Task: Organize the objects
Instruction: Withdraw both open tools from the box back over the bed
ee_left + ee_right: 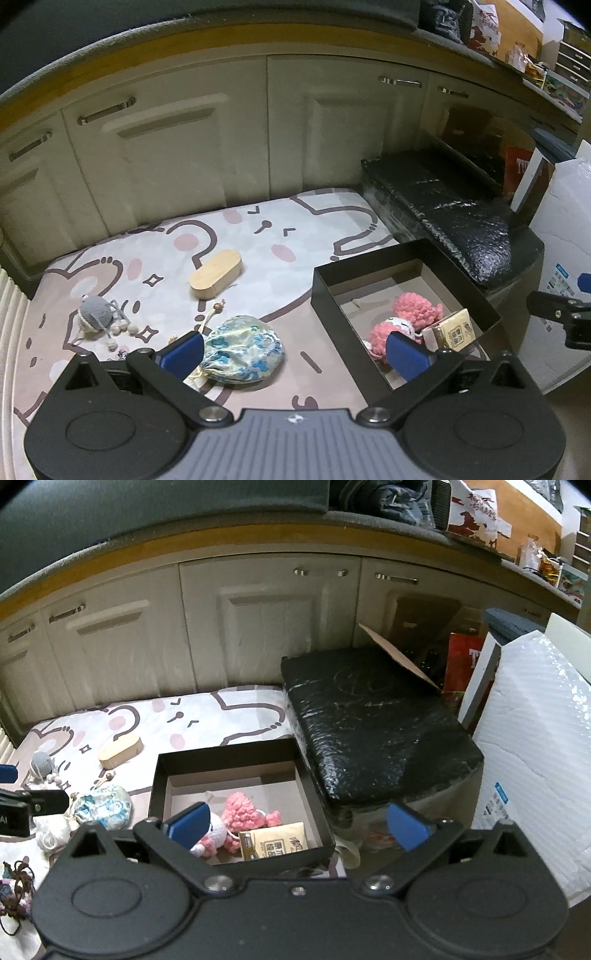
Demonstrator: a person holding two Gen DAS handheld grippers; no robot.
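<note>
Hovering with jaws spread wide and empty — left gripper (295, 350) over the floral pouch (242, 345) on the cartoon mat (258, 236), right gripper (297, 827) over the black box (229, 755) holding a pink knitted toy (245, 814) and a tan packet (275, 843).

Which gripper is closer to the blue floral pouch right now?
Left. The left gripper hangs open right over the floral pouch; the right gripper is off over the black box.

Left gripper (295, 349) angled downward, jaws spread wide, nothing between; right gripper (298, 825) likewise, jaws wide, empty.
</note>
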